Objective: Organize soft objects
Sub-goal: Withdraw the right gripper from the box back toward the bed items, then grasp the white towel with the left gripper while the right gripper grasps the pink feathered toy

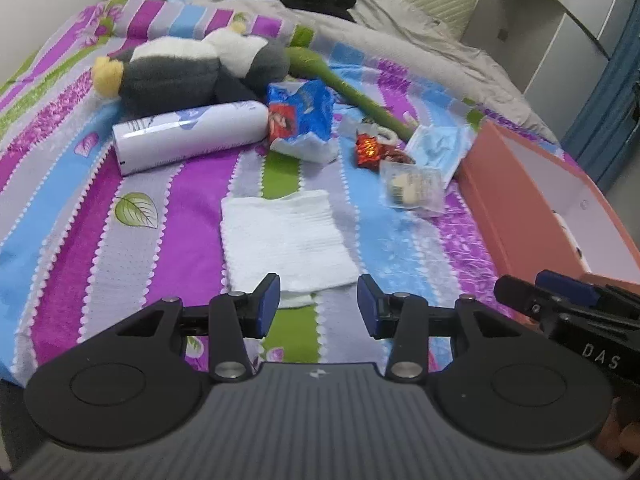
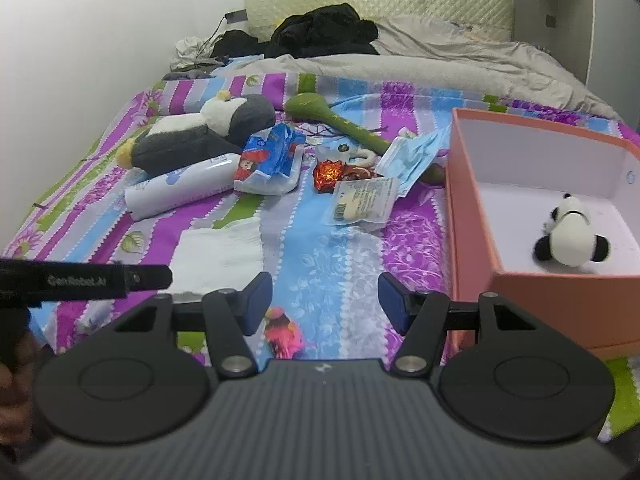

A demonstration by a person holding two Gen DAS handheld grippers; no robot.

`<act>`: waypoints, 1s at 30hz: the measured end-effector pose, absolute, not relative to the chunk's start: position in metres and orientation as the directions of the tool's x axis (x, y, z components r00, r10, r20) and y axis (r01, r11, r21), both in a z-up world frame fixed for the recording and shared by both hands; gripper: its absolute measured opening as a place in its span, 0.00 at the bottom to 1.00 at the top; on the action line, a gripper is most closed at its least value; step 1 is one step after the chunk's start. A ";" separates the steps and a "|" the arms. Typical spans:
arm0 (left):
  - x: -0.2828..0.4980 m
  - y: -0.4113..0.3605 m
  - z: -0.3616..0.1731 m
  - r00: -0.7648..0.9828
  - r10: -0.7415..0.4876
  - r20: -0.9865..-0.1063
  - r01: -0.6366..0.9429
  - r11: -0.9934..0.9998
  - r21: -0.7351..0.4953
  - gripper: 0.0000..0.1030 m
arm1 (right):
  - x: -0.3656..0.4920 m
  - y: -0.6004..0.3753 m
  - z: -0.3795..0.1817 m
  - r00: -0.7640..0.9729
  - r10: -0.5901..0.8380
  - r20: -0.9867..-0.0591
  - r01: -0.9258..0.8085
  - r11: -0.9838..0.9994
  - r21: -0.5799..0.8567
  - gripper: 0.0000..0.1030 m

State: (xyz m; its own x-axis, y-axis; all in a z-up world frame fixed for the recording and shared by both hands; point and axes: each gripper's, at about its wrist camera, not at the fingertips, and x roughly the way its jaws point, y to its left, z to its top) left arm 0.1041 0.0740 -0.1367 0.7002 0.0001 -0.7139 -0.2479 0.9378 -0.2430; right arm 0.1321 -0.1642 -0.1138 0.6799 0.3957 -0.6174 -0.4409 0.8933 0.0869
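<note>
A folded white towel (image 1: 286, 240) (image 2: 220, 256) lies on the striped bedspread, just ahead of my left gripper (image 1: 318, 304), which is open with nothing between its pads. My right gripper (image 2: 325, 300) is also open and empty, hovering over the bedspread left of the pink box (image 2: 560, 304) (image 1: 520, 200). A small panda plush (image 2: 568, 236) lies inside the box. Farther back lie a grey-and-white penguin plush (image 1: 192, 68) (image 2: 204, 132) and a long green plush (image 1: 340, 80) (image 2: 340, 120).
Between the towel and the plushes lie a white bottle (image 1: 188, 136), a blue wipes pack (image 1: 300, 120), a red wrapper (image 1: 368, 150), a mask packet (image 1: 436, 148) and a clear packet (image 1: 412, 188). A grey blanket (image 2: 440, 60) and black clothes (image 2: 324, 32) cover the bed's head.
</note>
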 end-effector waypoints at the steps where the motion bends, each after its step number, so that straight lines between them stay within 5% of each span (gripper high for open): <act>1: 0.109 0.076 -0.141 0.699 0.002 -0.715 -0.250 0.938 -0.241 0.47 | 0.137 -0.161 -0.117 0.678 0.397 -0.619 -0.442 0.893 0.088 0.59; 30: 0.173 0.099 -0.212 0.647 0.105 -0.755 -0.275 0.956 -0.103 0.65 | 0.295 -0.109 -0.198 0.661 0.293 -0.691 -0.375 0.927 0.034 0.65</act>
State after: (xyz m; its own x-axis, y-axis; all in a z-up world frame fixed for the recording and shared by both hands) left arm 0.1729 0.0992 -0.2119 0.6468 0.1048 -0.7554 -0.2753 0.9558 -0.1031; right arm 0.2955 -0.1091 -0.1981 0.6612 0.2929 -0.6907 -0.3745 0.9266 0.0344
